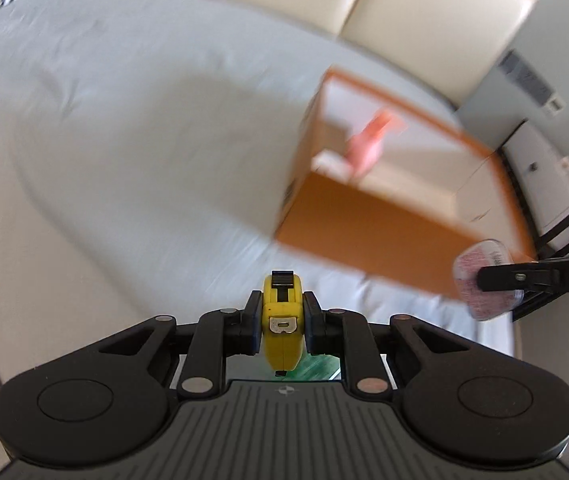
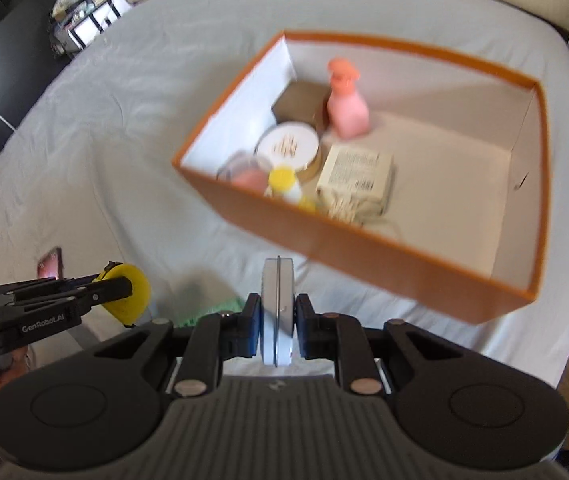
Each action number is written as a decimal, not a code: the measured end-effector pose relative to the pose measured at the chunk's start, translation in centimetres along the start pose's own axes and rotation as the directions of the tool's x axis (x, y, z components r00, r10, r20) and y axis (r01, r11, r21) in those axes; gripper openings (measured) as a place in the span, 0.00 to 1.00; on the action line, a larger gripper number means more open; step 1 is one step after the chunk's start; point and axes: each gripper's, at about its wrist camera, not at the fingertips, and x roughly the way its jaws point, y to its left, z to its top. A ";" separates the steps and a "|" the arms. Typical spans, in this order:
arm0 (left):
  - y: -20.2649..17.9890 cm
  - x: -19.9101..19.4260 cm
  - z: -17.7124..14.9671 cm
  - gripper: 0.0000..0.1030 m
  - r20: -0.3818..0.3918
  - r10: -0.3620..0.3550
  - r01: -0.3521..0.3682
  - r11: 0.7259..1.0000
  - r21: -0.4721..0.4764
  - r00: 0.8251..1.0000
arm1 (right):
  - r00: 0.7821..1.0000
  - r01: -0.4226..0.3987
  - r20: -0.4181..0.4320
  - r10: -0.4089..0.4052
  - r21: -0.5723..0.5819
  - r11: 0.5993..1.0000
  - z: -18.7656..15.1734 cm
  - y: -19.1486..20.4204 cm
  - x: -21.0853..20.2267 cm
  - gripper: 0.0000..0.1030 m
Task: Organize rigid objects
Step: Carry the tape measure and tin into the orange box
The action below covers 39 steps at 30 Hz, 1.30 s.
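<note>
White bedsheet (image 1: 104, 140) under orange box (image 2: 364, 248); left tongs (image 1: 282, 320) pinching tape measure (image 1: 281, 320); right tongs (image 2: 277, 320) pinching tin (image 2: 277, 312).

The words "GenRobot.AI" are printed in small white letters on the side of the left gripper (image 2: 114, 290), which shows at the near left of the right wrist view. In the left wrist view, the right gripper (image 1: 484, 278) comes in from the right edge, and white letters "DAS" can be read on its black arm before the picture cuts them off. A cream packet (image 2: 358, 178) lying in the orange box (image 2: 404, 264) has lines of dark print on its top, but they are too blurry to read. The round white tin (image 2: 287, 145) beside it has a gold mark on its lid, also too blurry to read.
</note>
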 end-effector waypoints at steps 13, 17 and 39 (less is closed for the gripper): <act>-11.8 6.3 11.2 0.21 -0.013 -0.134 0.134 0.975 0.179 0.991 | 0.988 0.032 0.140 -0.057 0.181 0.983 8.5 -7.9 -1.7 0.16; -13.7 11.4 12.8 0.21 -0.076 -0.137 0.151 0.964 0.220 0.988 | 0.990 0.039 0.124 -0.069 0.231 0.972 10.2 -10.4 0.2 0.16; -13.5 22.8 13.4 0.21 -0.192 -0.098 0.128 0.980 0.153 0.976 | 0.993 0.099 0.036 -0.112 0.258 0.961 13.1 -15.5 8.3 0.16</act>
